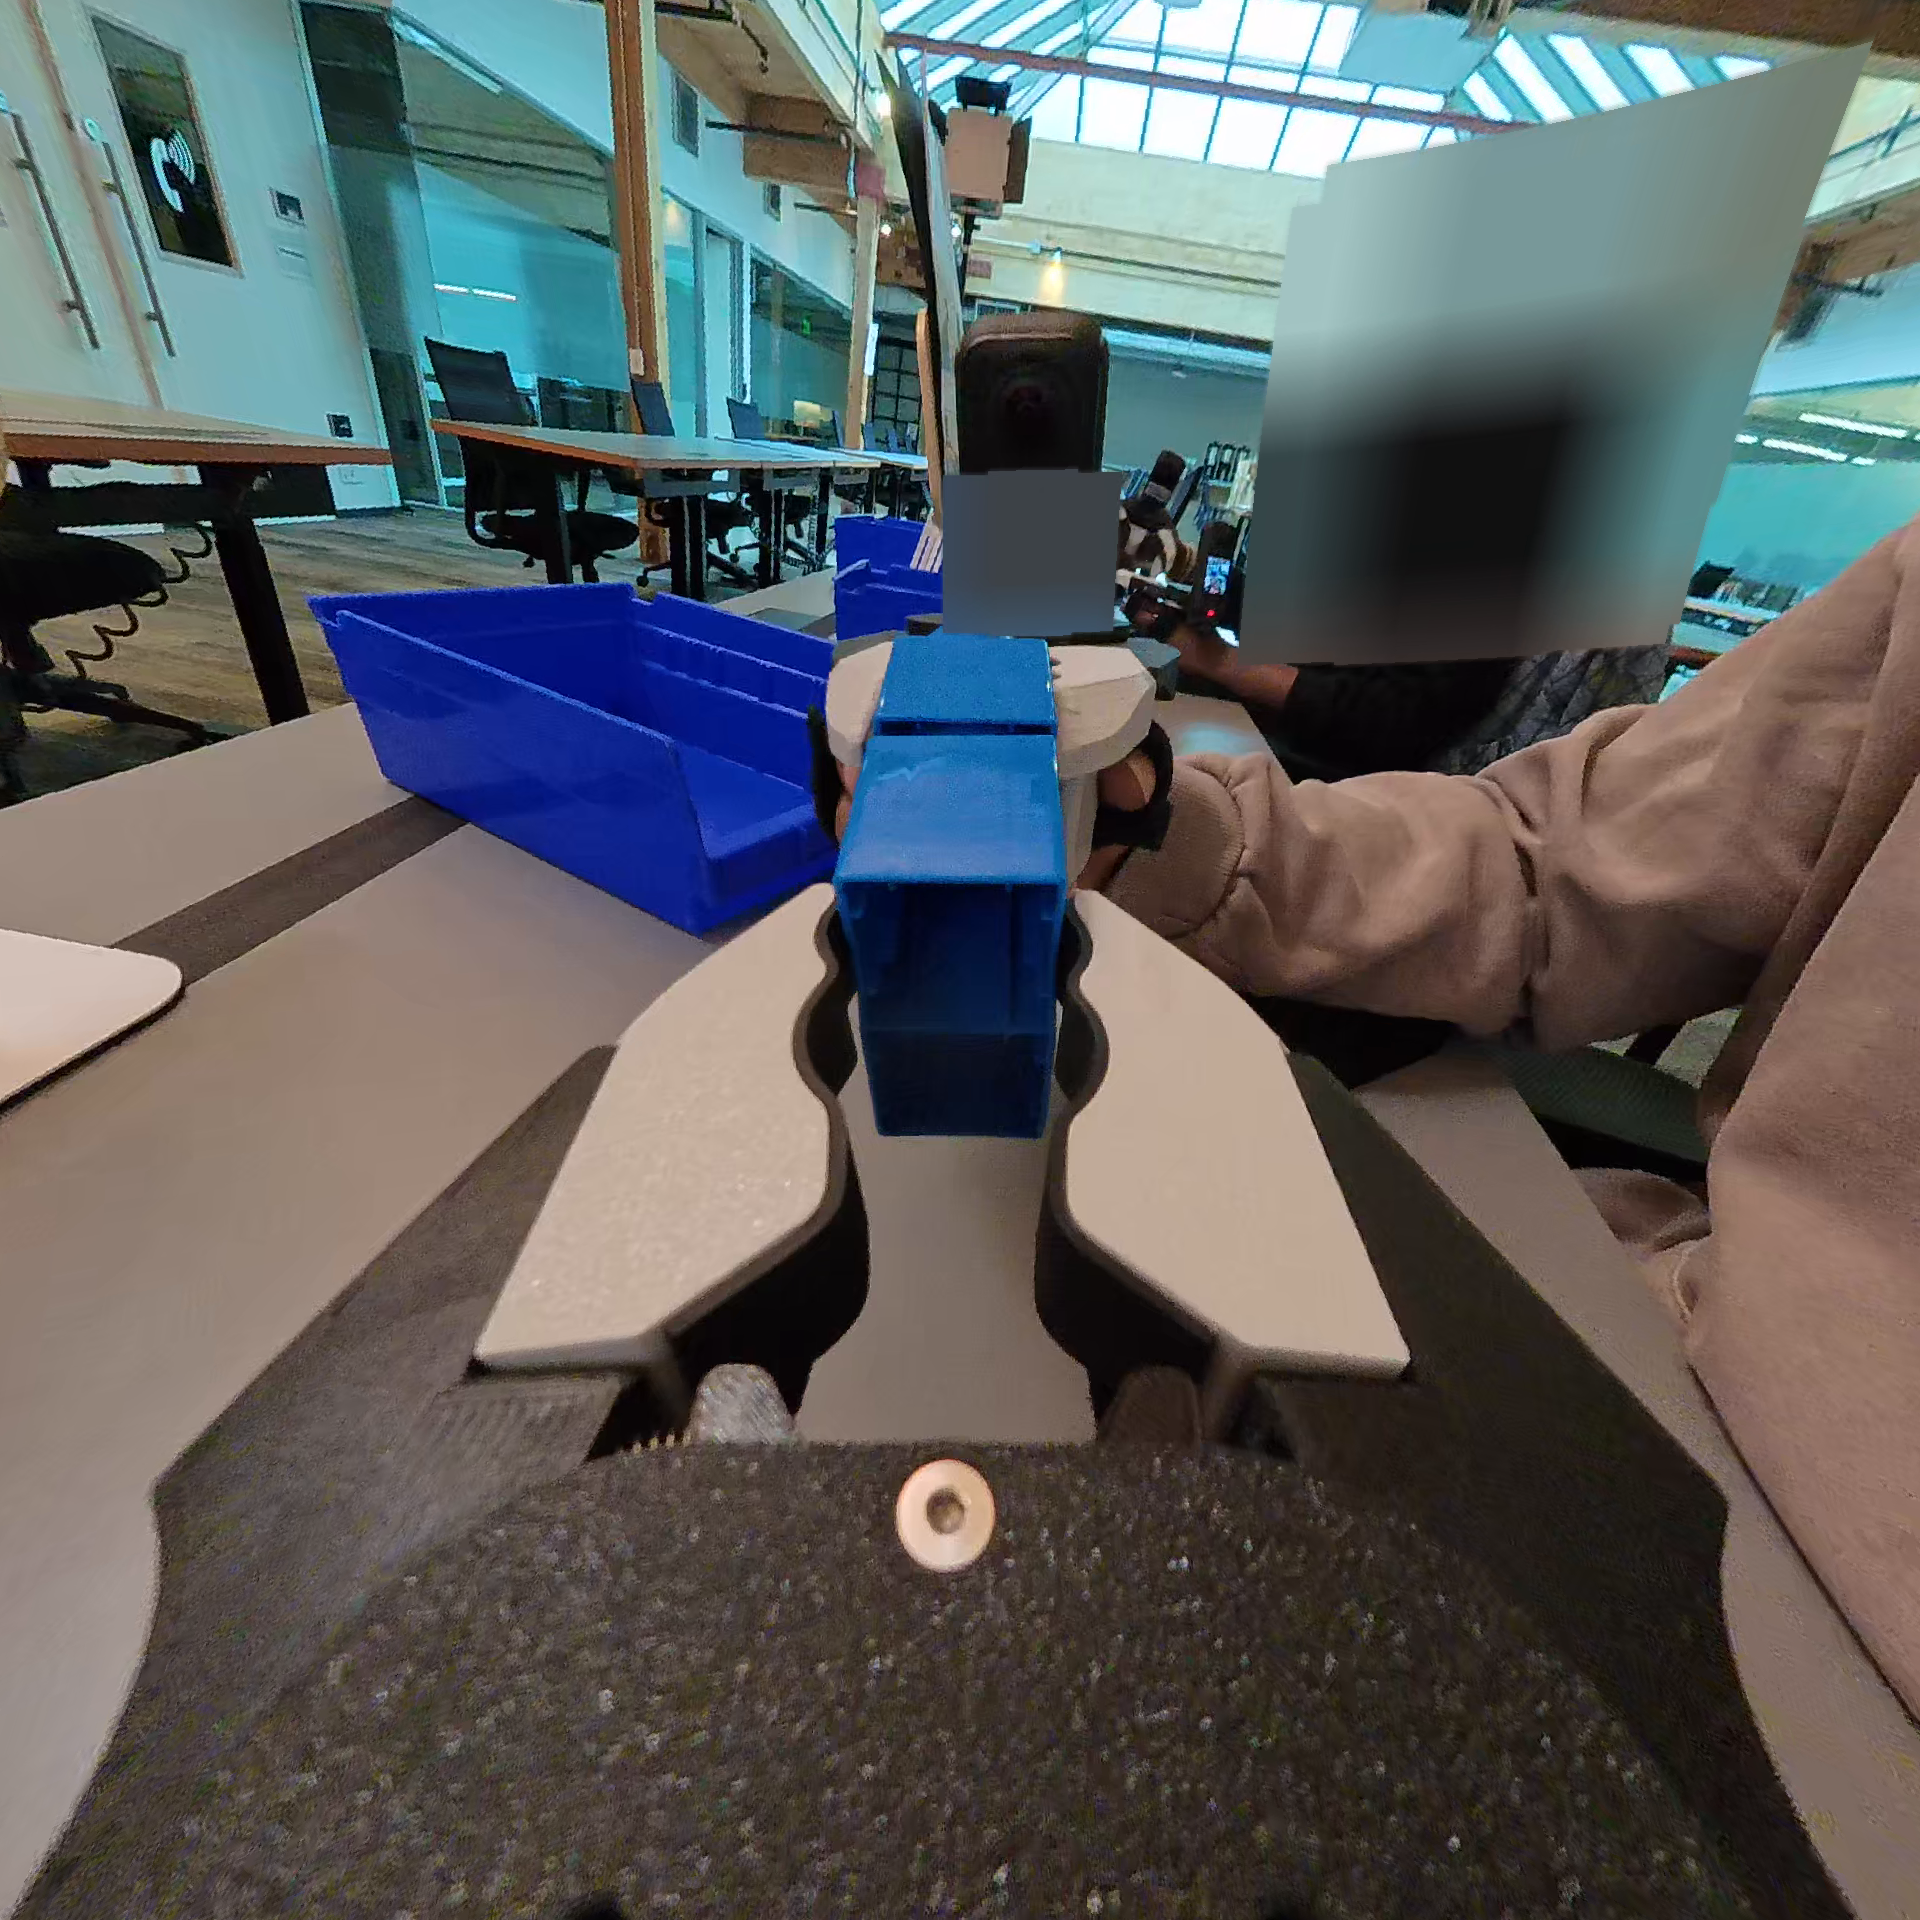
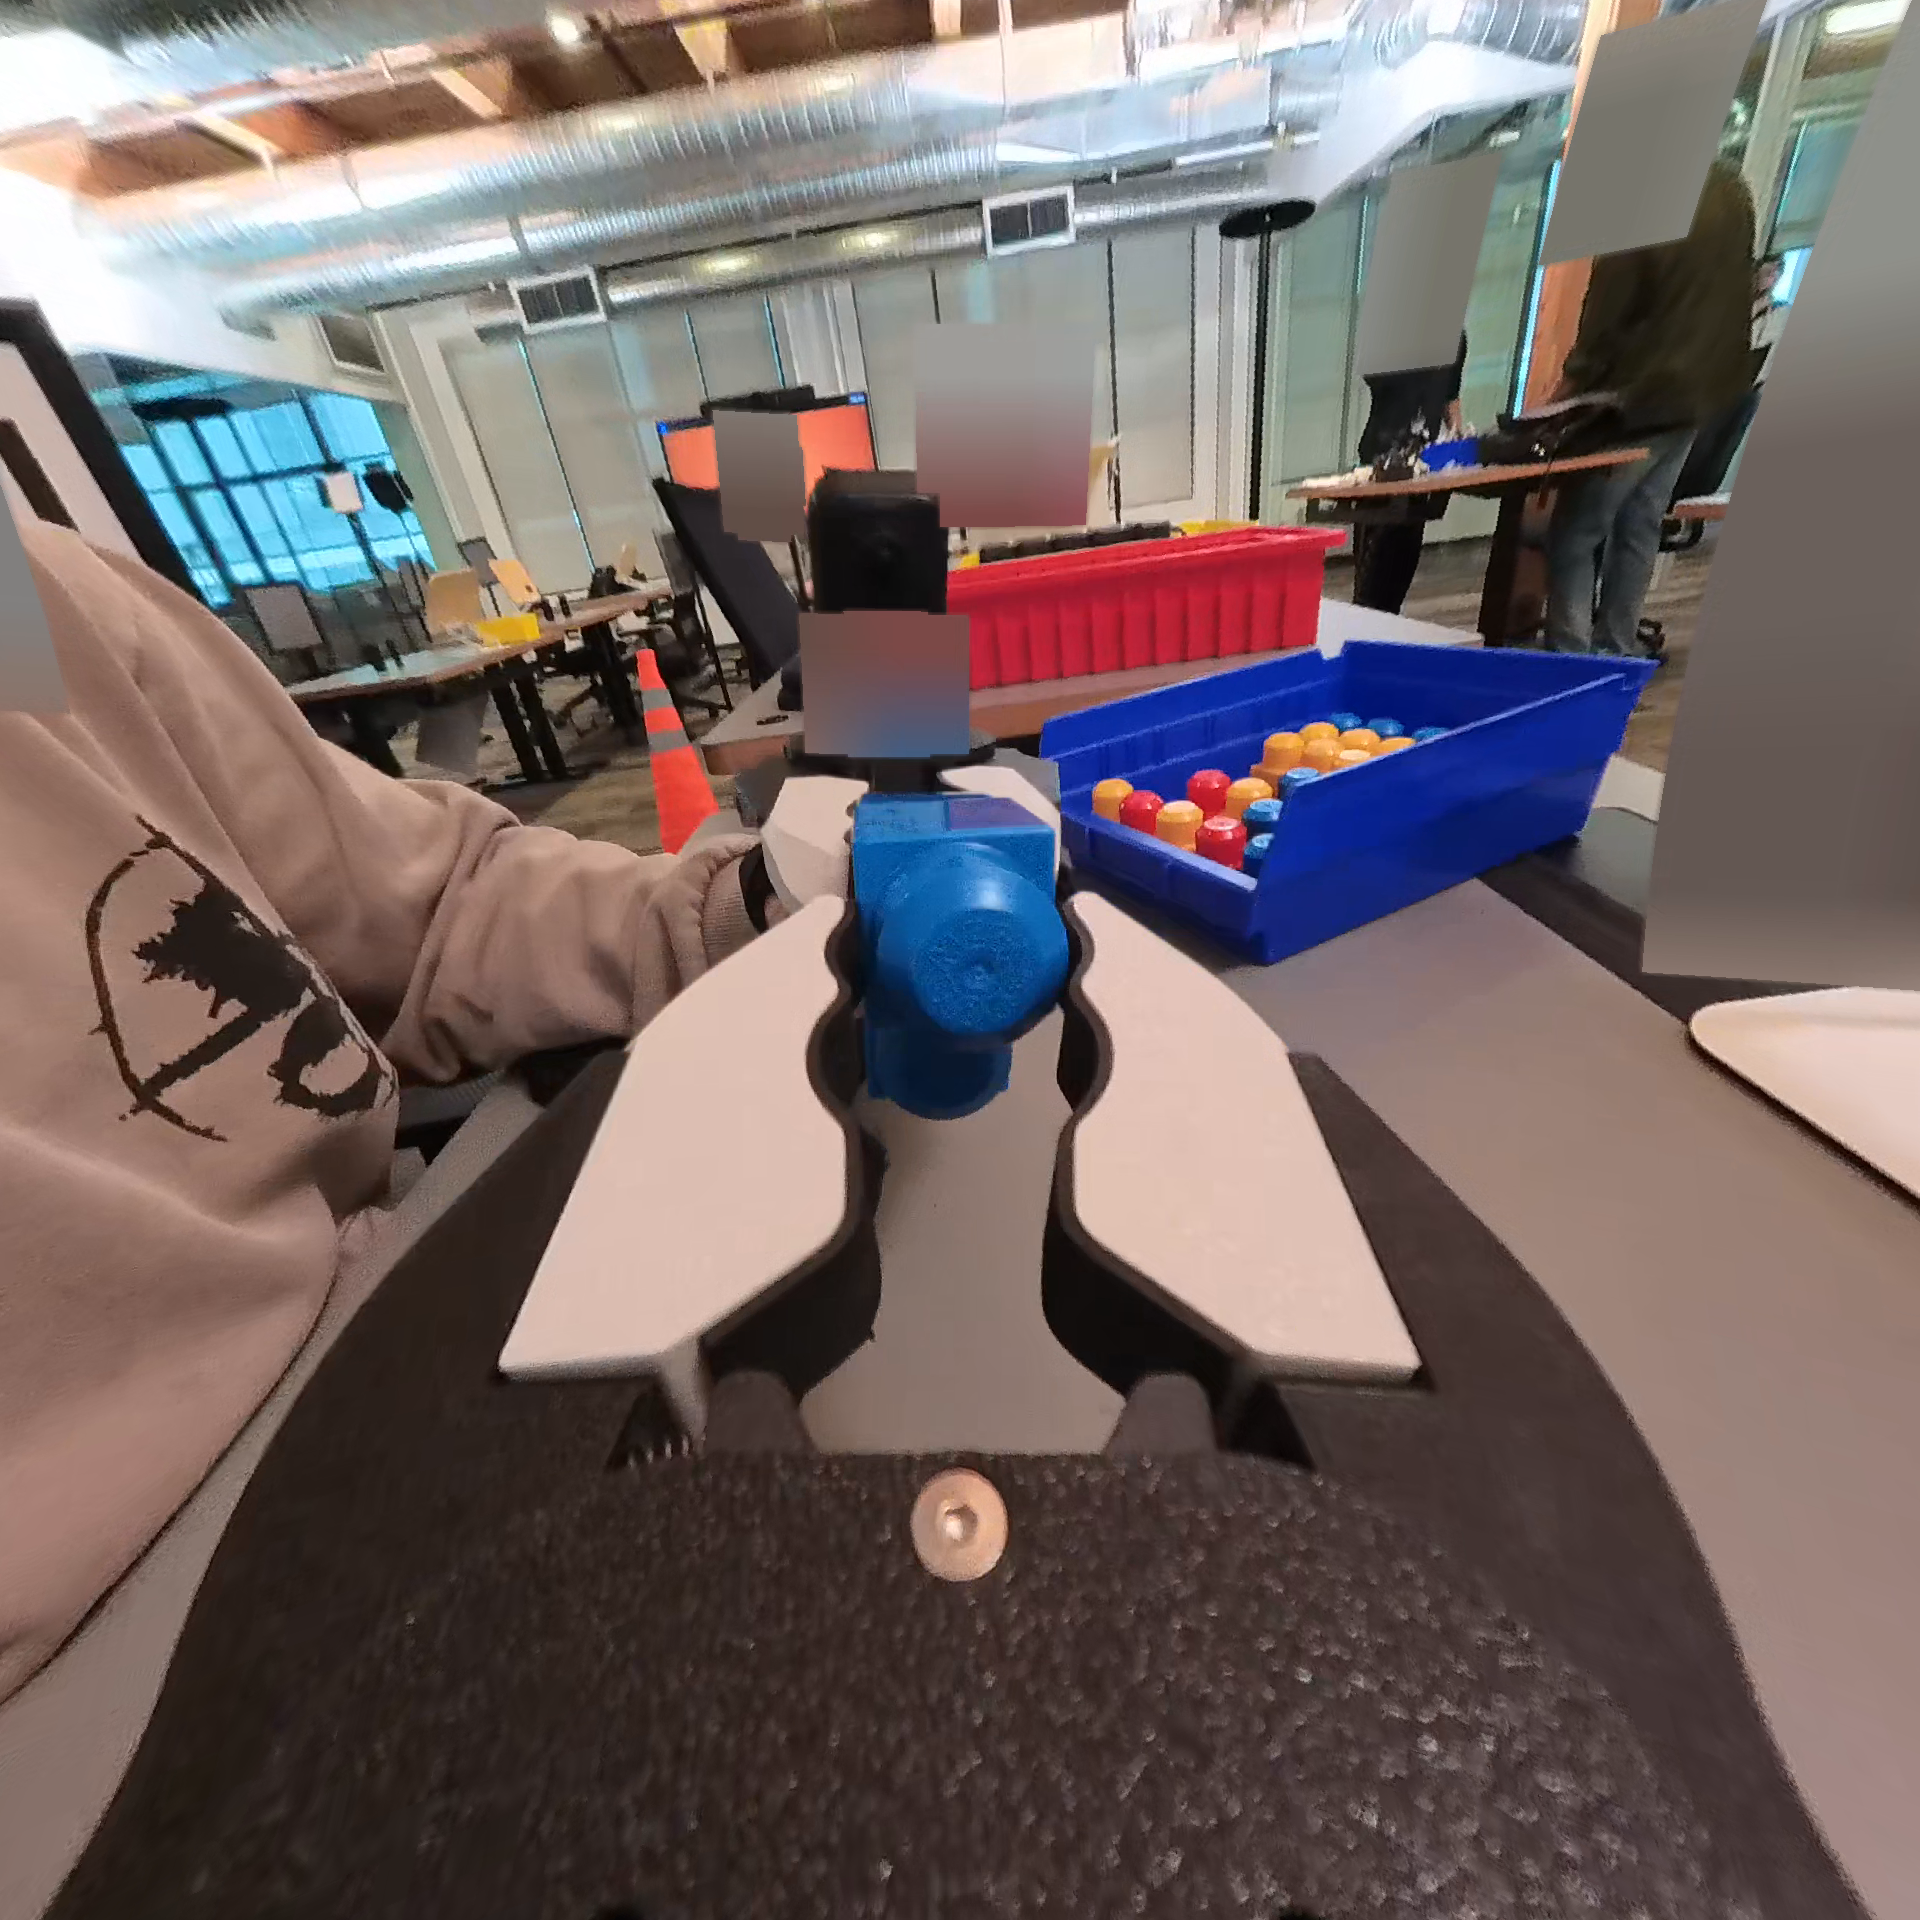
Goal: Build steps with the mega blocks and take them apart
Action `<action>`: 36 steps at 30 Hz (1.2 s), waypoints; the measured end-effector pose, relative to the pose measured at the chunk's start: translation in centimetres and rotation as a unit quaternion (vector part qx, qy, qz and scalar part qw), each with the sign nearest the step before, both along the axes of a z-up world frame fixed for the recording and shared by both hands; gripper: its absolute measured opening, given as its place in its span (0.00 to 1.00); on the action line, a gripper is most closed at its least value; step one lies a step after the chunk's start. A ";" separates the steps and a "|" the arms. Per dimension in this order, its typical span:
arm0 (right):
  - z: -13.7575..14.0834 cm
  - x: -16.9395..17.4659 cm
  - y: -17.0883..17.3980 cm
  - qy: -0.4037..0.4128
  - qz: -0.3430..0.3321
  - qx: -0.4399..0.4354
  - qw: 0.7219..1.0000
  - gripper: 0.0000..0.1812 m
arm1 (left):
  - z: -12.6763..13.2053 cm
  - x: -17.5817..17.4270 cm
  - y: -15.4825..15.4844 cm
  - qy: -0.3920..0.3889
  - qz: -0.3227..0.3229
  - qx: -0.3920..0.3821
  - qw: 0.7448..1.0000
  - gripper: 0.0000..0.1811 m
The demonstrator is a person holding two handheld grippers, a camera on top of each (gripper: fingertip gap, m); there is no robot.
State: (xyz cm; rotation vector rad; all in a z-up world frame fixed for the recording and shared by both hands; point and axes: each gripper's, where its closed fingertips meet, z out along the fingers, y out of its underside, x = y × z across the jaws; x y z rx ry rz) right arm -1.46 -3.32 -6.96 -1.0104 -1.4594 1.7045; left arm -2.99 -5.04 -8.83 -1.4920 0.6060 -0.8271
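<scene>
Right now you hold both grippers nose to nose above the surface [image 1: 436, 1039], and the blue blocks bridge the gap between them. Your left gripper [image 1: 951, 997] has its jaws clenched on the near blue block [image 1: 951, 935], whose hollow underside faces that camera. Beyond it sits a second blue block [image 1: 966, 681], pinched in the far gripper's grey fingers.

From the right wrist view the same stack shows from its other end: your right gripper [image 2: 956, 997] is clamped on a blue block [image 2: 961, 935] with round studs pointing back at the lens, and the other block sits behind it.

So the stack's long axis runs straight along the line joining the two grippers, level with the surface, each gripper gripping one end. Neither hand is nearer; they share it. Whether the two blocks are fully seated or already parting, I cannot tell, though a thin dark seam shows between them in the left view. My guess is that the coming move travels along that shared axis, so keep both wrists in line, since a twist could lever a block out of the jaws.

One blue bin [image 1: 582, 717] stands empty on the left; another blue bin [image 2: 1455, 831] on the right holds the loose blocks [image 2: 1247, 790].
</scene>
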 end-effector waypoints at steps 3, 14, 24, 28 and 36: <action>-0.8 -0.3 0.0 -0.019 0.001 0.002 1.000 0.19 | -0.8 0.0 0.1 0.034 0.007 -0.003 0.999 0.20; -4.0 0.1 0.1 -0.092 0.015 0.064 0.994 0.19 | -3.0 0.2 0.3 0.086 -0.002 -0.028 0.996 0.20; -1.1 0.2 0.3 -0.032 0.005 0.002 0.999 0.19 | -1.0 -0.5 -0.1 0.029 -0.007 -0.001 1.000 0.20; -0.8 0.5 0.3 -0.028 0.004 0.012 1.000 0.18 | -1.6 -0.1 -0.1 0.035 -0.016 -0.011 0.999 0.20; -1.0 1.3 0.6 -0.072 0.004 0.065 0.995 0.17 | -4.1 0.7 0.4 0.091 -0.009 -0.023 0.996 0.21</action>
